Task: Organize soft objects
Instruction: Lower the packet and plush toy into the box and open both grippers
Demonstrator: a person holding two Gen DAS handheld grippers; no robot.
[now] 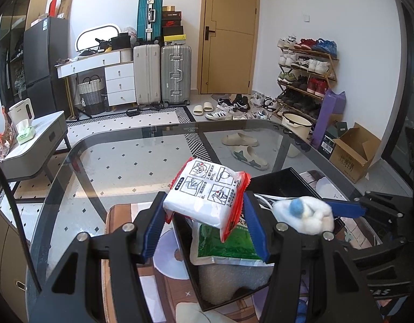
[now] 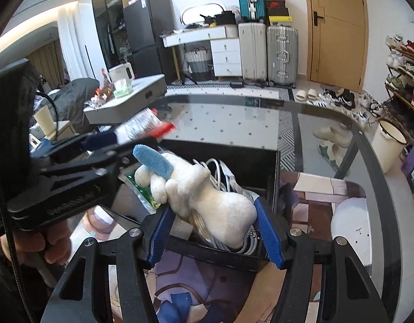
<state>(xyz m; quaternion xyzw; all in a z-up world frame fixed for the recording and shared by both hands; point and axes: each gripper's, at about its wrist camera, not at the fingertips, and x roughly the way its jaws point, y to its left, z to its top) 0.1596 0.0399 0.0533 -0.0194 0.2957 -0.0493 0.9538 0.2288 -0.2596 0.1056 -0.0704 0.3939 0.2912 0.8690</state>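
1. 1 glass table (image 1: 120, 161) fills the foreground, with the patterned floor showing through it.
2. 1 black bin (image 2: 233, 158) sits open on the table, under both grippers.
3. 2 grippers, each with 2 blue fingers, hang over the bin.
4. The left gripper (image 1: 204, 223) clamps 1 white packet (image 1: 207, 191) with red edges, lifted above the bin's near left part.
5. The right gripper (image 2: 215, 228) squeezes 1 white plush toy (image 2: 204, 191) by its body, above the bin; the toy has 1 blue ear (image 2: 153, 161) pointing toward the left gripper.
6. 1 green pack (image 1: 225, 245) lies in the bin, directly under the packet.
7. 1 white foam piece (image 1: 233, 280) lies in the bin's near end, below the green pack.
8. 1 coil of white cable (image 2: 220, 169) lies in the bin behind the toy.
9. 1 hand (image 2: 53, 245) grips the left gripper's handle at the lower left of the right wrist view.
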